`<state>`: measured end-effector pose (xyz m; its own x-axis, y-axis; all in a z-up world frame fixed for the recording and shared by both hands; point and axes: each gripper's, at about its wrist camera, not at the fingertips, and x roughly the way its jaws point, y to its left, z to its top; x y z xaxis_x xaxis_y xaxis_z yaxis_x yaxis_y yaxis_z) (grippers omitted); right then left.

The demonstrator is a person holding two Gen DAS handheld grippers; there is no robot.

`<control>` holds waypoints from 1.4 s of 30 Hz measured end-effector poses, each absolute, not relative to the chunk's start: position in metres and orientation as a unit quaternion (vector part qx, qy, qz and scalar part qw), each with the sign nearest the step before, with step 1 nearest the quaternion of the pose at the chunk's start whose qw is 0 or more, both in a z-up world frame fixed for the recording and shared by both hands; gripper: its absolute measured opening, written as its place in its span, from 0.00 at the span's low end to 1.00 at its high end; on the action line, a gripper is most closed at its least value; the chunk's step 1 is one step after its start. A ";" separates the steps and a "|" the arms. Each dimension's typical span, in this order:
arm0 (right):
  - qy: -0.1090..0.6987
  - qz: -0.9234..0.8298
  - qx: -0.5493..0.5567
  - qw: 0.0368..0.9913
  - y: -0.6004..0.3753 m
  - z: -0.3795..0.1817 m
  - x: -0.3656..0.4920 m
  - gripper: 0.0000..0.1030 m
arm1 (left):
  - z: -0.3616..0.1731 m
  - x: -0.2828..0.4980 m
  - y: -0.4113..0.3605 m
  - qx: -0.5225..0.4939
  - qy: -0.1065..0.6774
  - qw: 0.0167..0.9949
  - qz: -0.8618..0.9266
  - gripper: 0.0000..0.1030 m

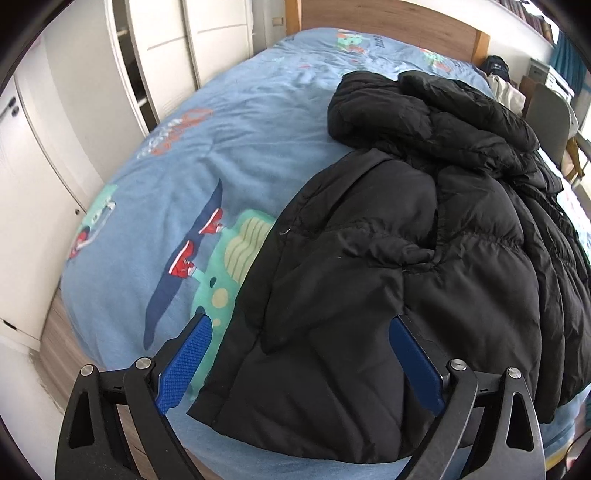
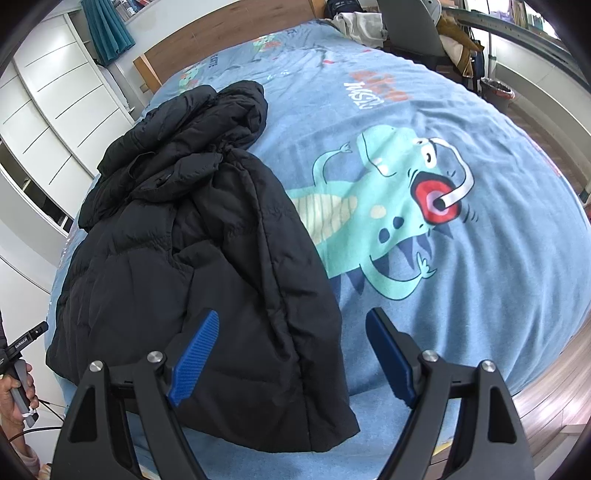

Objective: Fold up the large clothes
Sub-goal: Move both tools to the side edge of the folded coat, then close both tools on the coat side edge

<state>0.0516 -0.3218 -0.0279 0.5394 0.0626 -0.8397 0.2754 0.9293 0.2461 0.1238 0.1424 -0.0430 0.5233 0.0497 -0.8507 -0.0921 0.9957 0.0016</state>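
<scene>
Well, jacket: a black puffer jacket lies lengthwise on the bed, hem at the near edge, hood bunched toward the headboard; it looks already brought in to a long narrow shape, though lumpy and creased.
Progress: by my reckoning the sides are in and the lengthwise folds remain; the hem has not yet been lifted toward the hood; nothing is neat enough to call finished.
Left gripper: left gripper hangs over the jacket's near left corner with jaws spread wide; the blue pads touch nothing that I can see.
Right gripper: right gripper hangs over the near right corner, jaws likewise spread and gripping nothing; one finger over the cloth, the other over bare sheet.
Surface: a blue bedsheet printed with a green cartoon dinosaur; soft and rumpled.
Room: wooden headboard; white wardrobe doors along one side; teal curtain; a chair heaped with clothing beyond the bed.
</scene>
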 end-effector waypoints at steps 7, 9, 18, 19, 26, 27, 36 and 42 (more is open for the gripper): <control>0.485 -0.037 0.206 0.849 -0.331 -0.039 0.056 0.79 | -0.062 0.133 0.188 -0.132 0.505 0.853 -0.007 0.93; 0.488 -0.031 0.216 0.845 -0.333 -0.043 0.058 0.79 | -0.071 0.139 0.201 -0.171 0.513 0.841 -0.029 0.93; 0.500 0.003 0.280 0.820 -0.349 -0.059 0.072 0.81 | -0.119 0.155 0.249 -0.299 0.530 0.790 -0.078 0.93; 0.500 0.005 0.286 0.818 -0.350 -0.060 0.074 0.82 | -0.124 0.155 0.252 -0.313 0.530 0.783 -0.084 0.93; 0.509 0.020 0.320 0.799 -0.361 -0.071 0.092 0.86 | -0.140 0.150 0.265 -0.387 0.520 0.749 -0.138 0.98; 0.514 0.019 0.320 0.795 -0.361 -0.075 0.094 0.86 | -0.141 0.149 0.263 -0.393 0.522 0.742 -0.149 0.98; 0.546 0.089 0.340 0.760 -0.329 -0.104 0.093 0.88 | -0.144 0.146 0.225 -0.404 0.542 0.701 -0.227 0.98; 0.556 0.121 0.342 0.748 -0.309 -0.104 0.089 0.88 | -0.135 0.141 0.206 -0.389 0.541 0.699 -0.260 0.98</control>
<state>0.0890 -0.3094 -0.1038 0.3534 0.5609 -0.7487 0.2001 0.7365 0.6462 0.1409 0.2059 -0.1346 0.2800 -0.7842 -0.5537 -0.0564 0.5624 -0.8250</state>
